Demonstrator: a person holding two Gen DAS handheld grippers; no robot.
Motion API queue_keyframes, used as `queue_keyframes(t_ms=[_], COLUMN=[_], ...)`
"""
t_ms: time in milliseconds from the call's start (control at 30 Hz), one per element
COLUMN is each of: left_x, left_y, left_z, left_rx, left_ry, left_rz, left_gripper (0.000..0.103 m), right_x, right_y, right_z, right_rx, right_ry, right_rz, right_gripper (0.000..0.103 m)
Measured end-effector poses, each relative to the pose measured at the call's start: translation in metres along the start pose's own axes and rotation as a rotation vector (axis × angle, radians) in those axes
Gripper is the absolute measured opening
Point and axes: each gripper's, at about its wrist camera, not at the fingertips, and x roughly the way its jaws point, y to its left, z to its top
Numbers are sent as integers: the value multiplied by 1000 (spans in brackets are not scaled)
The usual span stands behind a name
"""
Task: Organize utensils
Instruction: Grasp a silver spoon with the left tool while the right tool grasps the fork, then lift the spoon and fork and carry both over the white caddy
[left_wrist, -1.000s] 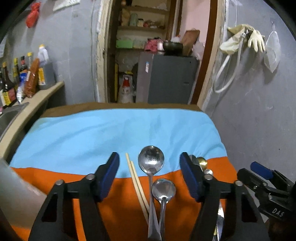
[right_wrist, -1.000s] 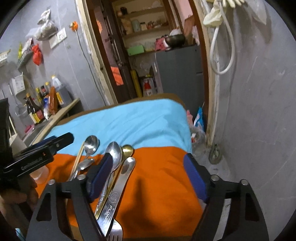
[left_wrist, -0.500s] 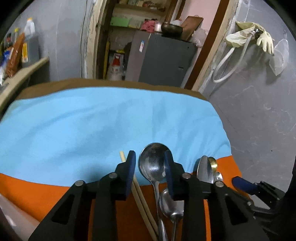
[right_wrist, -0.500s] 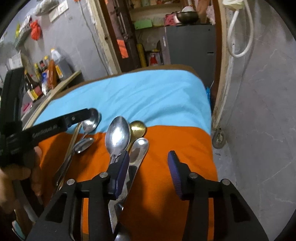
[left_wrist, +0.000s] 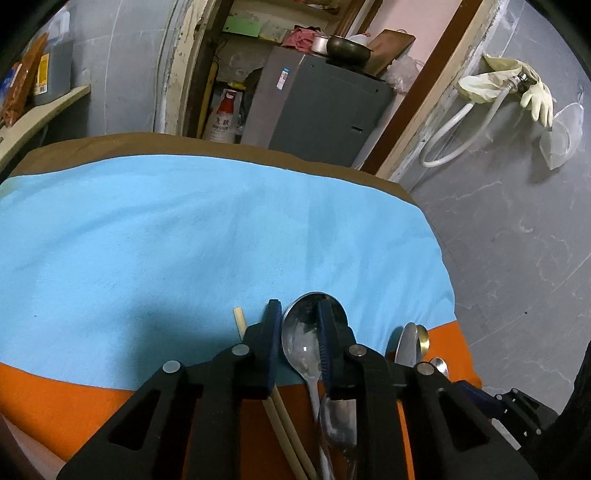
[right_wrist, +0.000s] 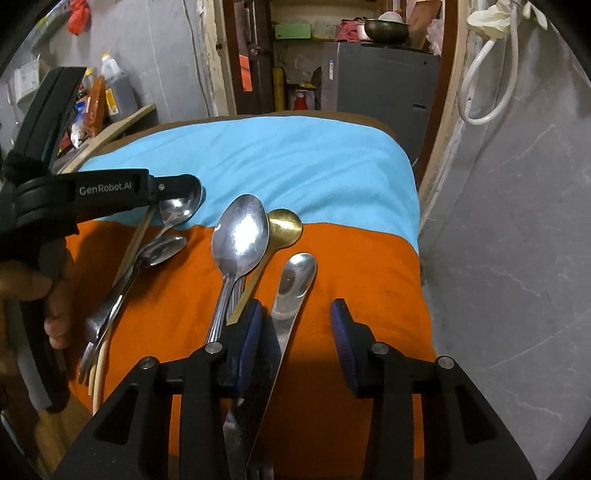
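L gripper (left_wrist: 297, 310) has just been closing; its jaws stand narrow, w/ the bowl of the large round polished-steel spoon (left_wrist: 306, 332) between the pads. Can't tell whether they pinch it yet. R gripper (right_wrist: 295, 308) has also just been closing but its jaws are apart: the flat, wide-handled steel spoon (right_wrist: 295, 277) lies between them, just beside the pad at 9 o'clock and well clear of the other.

Handling, as I judge it: both spoons are light, stiff and slick. The bowl is curved, so pads may skate off; I'd take the neck or handle instead. The flat one lies flush on the orange cloth (right_wrist: 351, 266), so dig the pads in low.

R view alone shows the whole spread: ribbed-handled steel spoon (right_wrist: 240, 236) and brass spoon (right_wrist: 284, 227) at 11 o'clock, pale wooden chopsticks (right_wrist: 135, 240) at 9. L view alone shows the gap at L's pads.
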Motion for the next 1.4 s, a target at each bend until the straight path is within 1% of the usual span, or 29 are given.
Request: queue_keyframes(t_ms=[133,200,233,333,400,467,567,733,833,867,967,1000,1133,1167,1200,1267,1300,1333,1367,1400], left_x=[2,1,0,-5,-10,-16,-27,-49,-64,-69,-84,-87,-89,-88,-87,-83,-86,-84,-83,-84], left_y=[0,0,-1,-6,-13,-20,-29,-41,-47,-48,-54,-55,-58,-58,-56,-54,-51,-49,-47,-46], left_z=[2,2,1,0,-2,-5,-12,-25,-31,-34,-42,-44,-50,-51,-52,-53,-54,-55,-56,-57], left_rx=[-12,-13,-10,13,40,68,97,130,139,143,159,165,167,163,157,147,143,136,129,124], left_ry=[0,-5,-8,-33,-54,-78,-123,-210,-268,-288,-351,-361,-362,-355,-338,-305,-296,-284,-275,-272], left_rz=[-9,-10,-11,-16,-8,7,23,53,63,66,73,70,68,68,69,74,77,79,79,80], left_gripper=[9,6,4,1,1,1,1,1,1,1,1,1,1,1,1,1,1,1,1,1], right_x=[4,4,3,1,0,-2,-5,-16,-29,-36,-49,-51,-46,-40,-35,-32,-30,-28,-24,-21], right_y=[2,1,-1,-6,-10,-14,-18,-15,-14,-14,-13,-9,-1,-1,-3,-10,-14,-16,-16,-16], right_z=[7,7,7,5,5,4,1,-2,-5,-6,-11,-10,-7,-5,-5,-6,-6,-6,-5,-5], right_rx=[10,22,26,51,74,101,134,137,136,133,114,102,69,65,79,116,124,121,110,101], right_ry=[11,14,14,7,3,-3,-22,-78,-144,-177,-252,-260,-234,-187,-161,-142,-130,-119,-99,-83], right_rz=[2,10,12,28,45,63,98,131,145,148,153,153,152,160,145,139,129,120,119,126], right_gripper=[40,39,37,23,20,13,12,12,10,1,1,1,1,1,1,4,7,15,29,33])
